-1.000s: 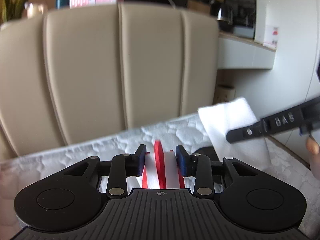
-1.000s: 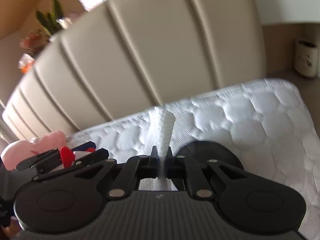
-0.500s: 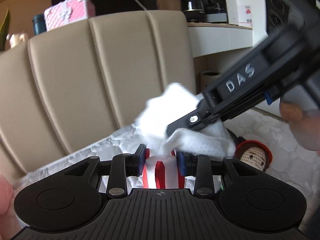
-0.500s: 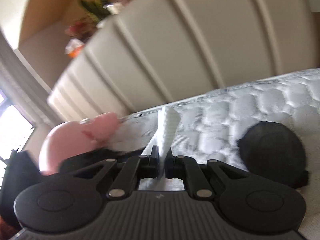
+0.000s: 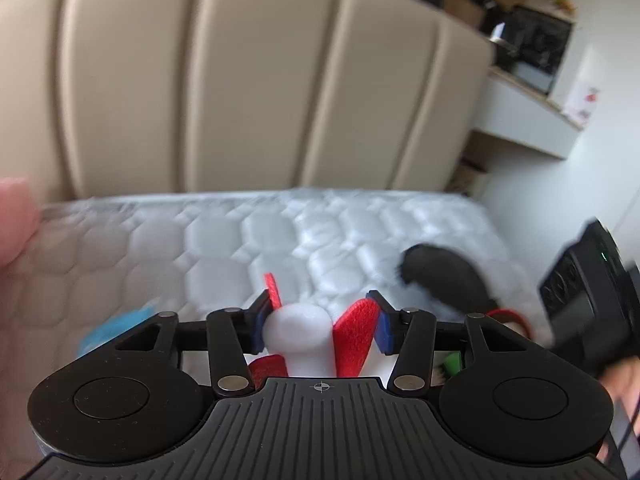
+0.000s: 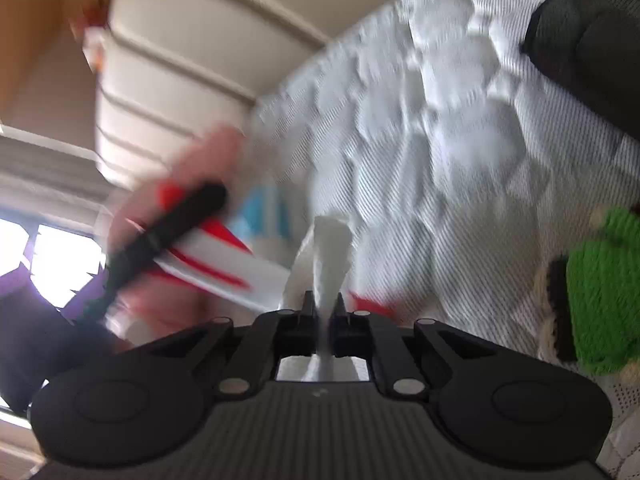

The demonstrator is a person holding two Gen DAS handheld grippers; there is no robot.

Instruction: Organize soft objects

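Left gripper (image 5: pixel 320 326): jaws opening, red-and-white toy (image 5: pixel 310 338) between.
Right gripper (image 6: pixel 322 312): clamped on white cloth (image 6: pixel 330 248).
Mattress (image 5: pixel 224 240): bare toward 11 o'clock; headboard (image 5: pixel 256 80) edge at 12.

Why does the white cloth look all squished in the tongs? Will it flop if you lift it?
Probably yes. The white cloth bunches into a thin fold where the right tongs pinch it, so it seems soft and floppy. It likely weighs little and would drape, not roll.
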